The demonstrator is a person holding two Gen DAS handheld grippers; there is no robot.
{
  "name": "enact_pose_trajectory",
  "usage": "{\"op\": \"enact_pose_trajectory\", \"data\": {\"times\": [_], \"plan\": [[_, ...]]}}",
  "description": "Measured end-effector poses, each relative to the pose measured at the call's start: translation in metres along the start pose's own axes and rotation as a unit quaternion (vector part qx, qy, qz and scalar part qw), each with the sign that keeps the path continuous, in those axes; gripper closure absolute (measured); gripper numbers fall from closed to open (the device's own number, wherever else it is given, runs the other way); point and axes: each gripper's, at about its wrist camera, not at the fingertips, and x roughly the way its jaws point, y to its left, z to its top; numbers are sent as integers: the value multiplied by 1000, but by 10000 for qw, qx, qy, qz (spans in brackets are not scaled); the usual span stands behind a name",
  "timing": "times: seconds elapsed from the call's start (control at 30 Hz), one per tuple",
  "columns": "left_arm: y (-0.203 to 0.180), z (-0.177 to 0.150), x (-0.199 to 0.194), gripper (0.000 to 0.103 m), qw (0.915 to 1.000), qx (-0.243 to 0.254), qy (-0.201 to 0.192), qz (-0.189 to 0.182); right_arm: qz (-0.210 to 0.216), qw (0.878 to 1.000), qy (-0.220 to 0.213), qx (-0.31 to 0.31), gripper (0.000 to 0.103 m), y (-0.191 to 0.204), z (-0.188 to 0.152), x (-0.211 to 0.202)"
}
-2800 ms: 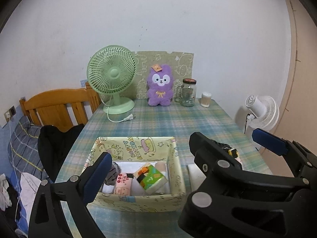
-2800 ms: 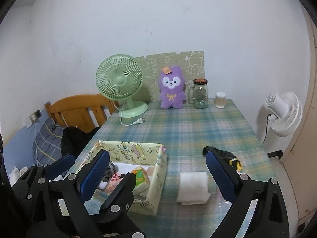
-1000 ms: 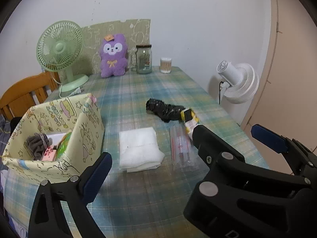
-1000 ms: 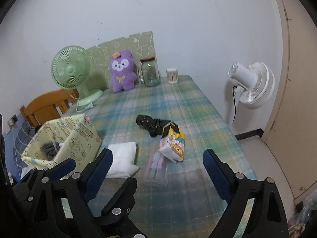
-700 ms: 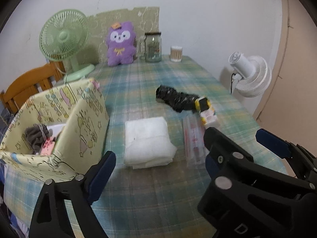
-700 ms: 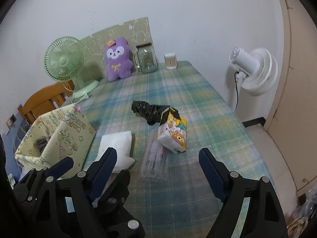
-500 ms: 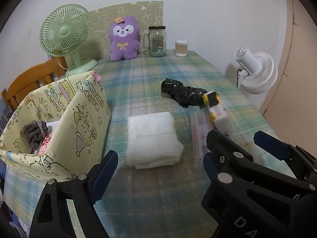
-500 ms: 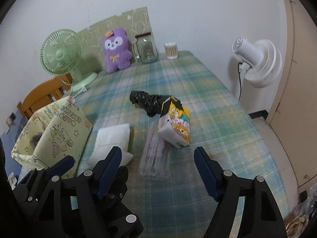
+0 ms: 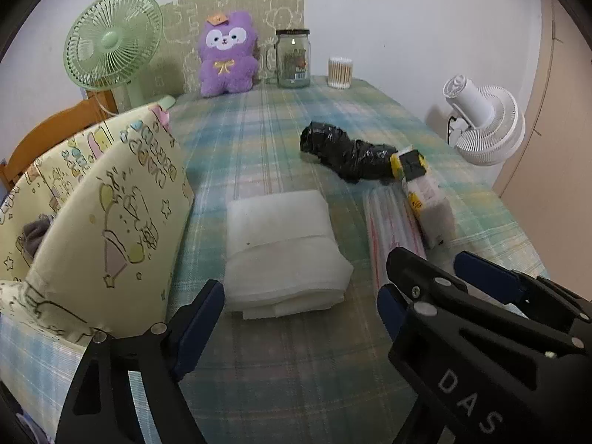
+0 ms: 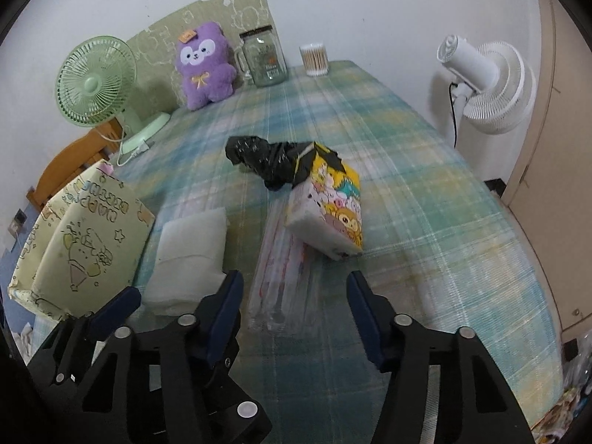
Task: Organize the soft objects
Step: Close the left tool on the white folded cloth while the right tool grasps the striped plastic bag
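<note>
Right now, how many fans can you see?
2. The green fan stands at the table's far left corner, next to the purple plush toy. The white fan stands off the table's right side. More could be out of view.

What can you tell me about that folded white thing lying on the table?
The white pad looks like soft, fluffy sheet material folded into a thick, roughly square stack, its layered edges showing along the near side. It lies flat on the plaid tablecloth, between the yellow fabric box and a clear plastic packet, touching neither as far as can be seen. The left gripper is open in front of it, not gripping it.
</note>
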Motion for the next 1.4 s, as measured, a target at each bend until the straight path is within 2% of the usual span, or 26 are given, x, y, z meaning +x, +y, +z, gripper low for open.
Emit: {"op": "enact_pose_trajectory", "data": {"times": [0.17,0.23,0.43,0.63,0.7,0.83,1.0,1.03,1.07,1.33,1.4], "plan": [[0,-1,4,19,10000,-42,36,-22,129,9999,104,2,51,0,3,11],[1,-1,6,19,9999,-108,45,-64,190,9997,141,-65,60,1,4,14],[-2,0,8,19,9999,-137,14,54,301,9993,118,-180,76,-1,7,16],[0,5,16,19,9995,-277,40,177,447,9971,18,-612,85,5,10,5],[-1,6,17,19,9994,-264,31,213,458,9967,11,-668,85,5,11,4],[-2,5,21,30,9993,-200,24,319,430,9966,41,-702,85,4,10,6],[-1,4,19,39,9997,-138,20,194,554,9966,53,-604,85,3,8,6],[-1,3,18,42,9997,-125,12,205,542,9968,38,-583,85,3,8,5],[-1,1,16,51,9995,-115,-40,302,468,9971,16,-593,86,5,7,4],[2,-4,4,71,9999,-149,-38,31,348,9983,-36,-468,86,9,-1,-8],[3,-6,0,73,9998,-172,-16,-33,311,9983,-51,-481,86,11,-3,-12]]}}
